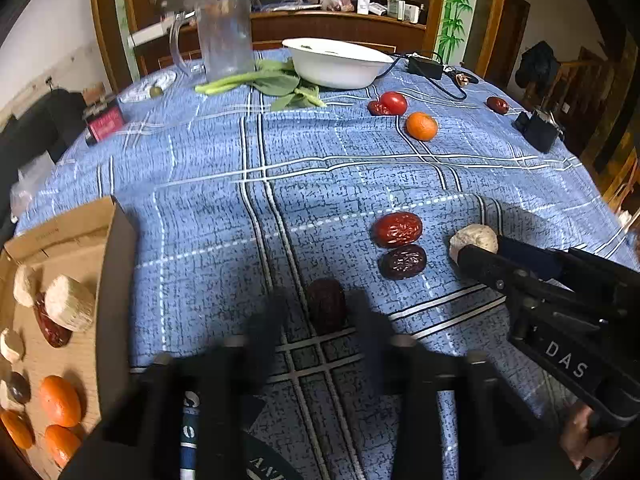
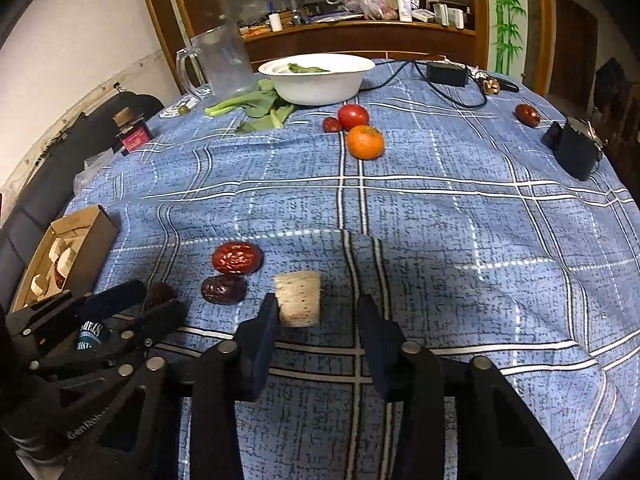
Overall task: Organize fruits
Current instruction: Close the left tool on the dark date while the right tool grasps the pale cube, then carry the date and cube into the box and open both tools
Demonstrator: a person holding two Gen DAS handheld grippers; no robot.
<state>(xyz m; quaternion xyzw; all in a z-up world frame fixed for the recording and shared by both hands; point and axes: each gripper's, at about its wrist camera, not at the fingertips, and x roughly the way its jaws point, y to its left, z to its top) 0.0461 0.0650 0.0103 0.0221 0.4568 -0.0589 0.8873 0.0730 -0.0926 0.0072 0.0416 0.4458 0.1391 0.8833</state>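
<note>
A cardboard box [image 1: 116, 264] at the left holds oranges, dates and pale chunks. My left gripper [image 1: 316, 320] is open around a dark date [image 1: 326, 304] on the cloth. My right gripper [image 2: 318, 312] is open around a pale beige chunk [image 2: 298, 298], which also shows in the left wrist view [image 1: 472, 238]. A red date [image 1: 397, 229] and a dark date [image 1: 403, 262] lie between the two grippers. Farther back lie an orange [image 1: 421, 126], a tomato [image 1: 394, 103] and one more date [image 1: 497, 105].
The round table has a blue checked cloth [image 1: 280, 160]. At the back stand a white bowl [image 1: 336, 62], green leaves [image 1: 272, 82], a clear jug [image 1: 222, 38] and a black adapter with cable [image 1: 426, 66]. A black device [image 1: 538, 128] sits at the right edge.
</note>
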